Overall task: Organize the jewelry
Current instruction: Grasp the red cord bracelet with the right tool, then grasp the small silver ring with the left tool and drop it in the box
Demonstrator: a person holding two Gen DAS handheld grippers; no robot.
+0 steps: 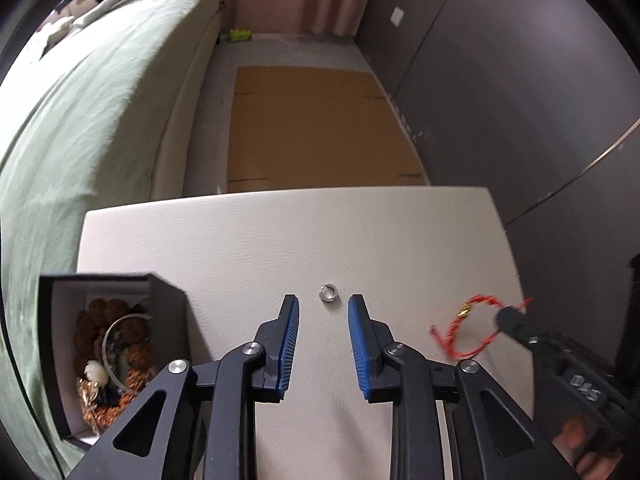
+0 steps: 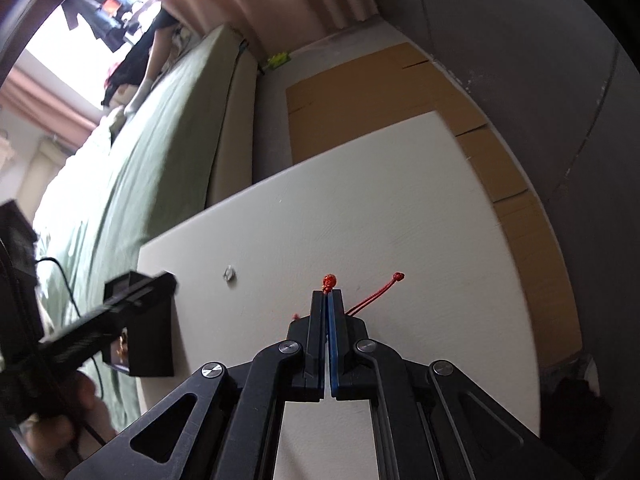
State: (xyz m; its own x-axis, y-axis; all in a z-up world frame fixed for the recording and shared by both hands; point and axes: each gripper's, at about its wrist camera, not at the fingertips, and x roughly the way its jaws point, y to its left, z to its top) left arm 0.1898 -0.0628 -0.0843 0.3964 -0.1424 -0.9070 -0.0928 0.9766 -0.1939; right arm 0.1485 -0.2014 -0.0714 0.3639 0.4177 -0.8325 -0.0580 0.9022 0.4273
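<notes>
A small silver ring point(image 1: 328, 293) lies on the white tabletop point(image 1: 280, 240), just beyond the tips of my left gripper point(image 1: 323, 301). That gripper stands open, its blue pads point(image 1: 291, 334) apart and touching nothing. To its left an open black box point(image 1: 52, 344) holds beaded bracelets, a bangle and gold pieces. At the right lies a red cord bracelet point(image 1: 460, 332) with a gold bead. My right gripper point(image 2: 328, 293) is shut on the red cord point(image 2: 329, 281), whose knotted tail point(image 2: 398, 277) trails right. The ring point(image 2: 229, 273) and the box point(image 2: 154, 356) also show in the right wrist view.
A bed with a green cover point(image 1: 80, 120) runs along the left, close to the table's edge. Flat cardboard point(image 1: 312, 128) lies on the floor beyond the table, and a dark wall point(image 1: 520, 100) stands on the right. A person point(image 2: 148, 60) leans over the far end of the bed.
</notes>
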